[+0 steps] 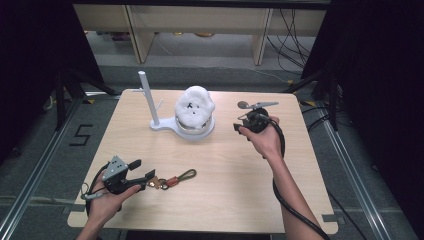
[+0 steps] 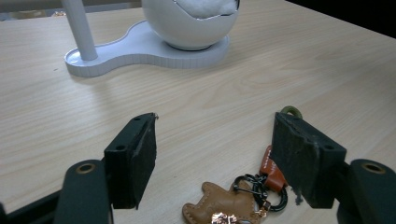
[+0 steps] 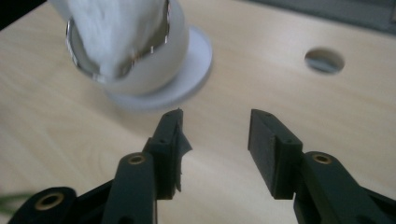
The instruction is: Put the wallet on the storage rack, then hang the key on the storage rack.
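A keychain lies near the table's front left: a brown leather bear, a dark clip ring, an orange strap and a green loop. My left gripper is open just left of it; in the left gripper view its jaws stand on either side of the bear without touching it. A white stand with an upright pole carries a round white bowl full of white fluff. My right gripper hangs open just right of the bowl, its jaws holding nothing.
A round hole in the light wooden tabletop lies beyond the right gripper. Cables trail from both grippers. Around the table there is dark floor with frame rails, and shelving stands at the back.
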